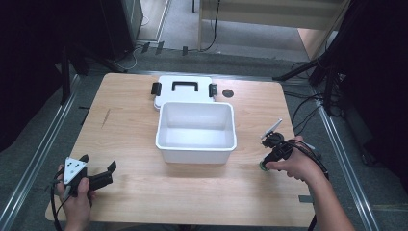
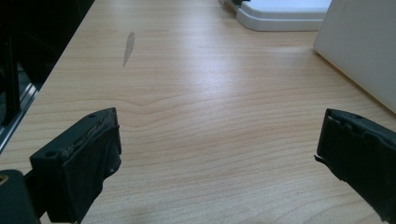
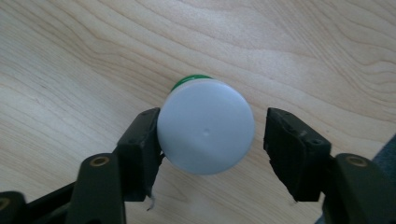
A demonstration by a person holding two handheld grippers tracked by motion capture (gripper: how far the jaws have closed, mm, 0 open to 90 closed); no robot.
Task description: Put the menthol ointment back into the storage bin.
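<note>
- The left gripper point(image 1: 107, 172) rests at the near left corner of the table point(image 1: 125, 192). Its jaws stand wide apart with nothing but bare wood between them, as the left gripper view shows.
- From there the white bin point(image 1: 196, 132) lies ahead and to the right, at the middle of the table, open side up and seemingly with nothing inside. Its lid point(image 1: 184, 89), with a black handle and two black clips, lies flat behind it, touching or nearly touching the back rim.
- The bottle point(image 3: 205, 130), white-capped with green showing below the cap, stands upright near the right edge of the table. Its long axis runs straight up toward the camera in the right gripper view.
- The right gripper point(image 3: 212, 140) comes down over it from above. One pad point(image 3: 144, 144) touches the cap's side; the other stands just clear, so the jaws are not yet clamped, I judge.
- The right hand is plainly the nearer one; the left is well apart from the bottle.
- The bin lies to the left of the bottle and slightly farther back, with bare wood between them. A carry that way should only need to clear the bin's right rim; the table edge lies close on the right.
</note>
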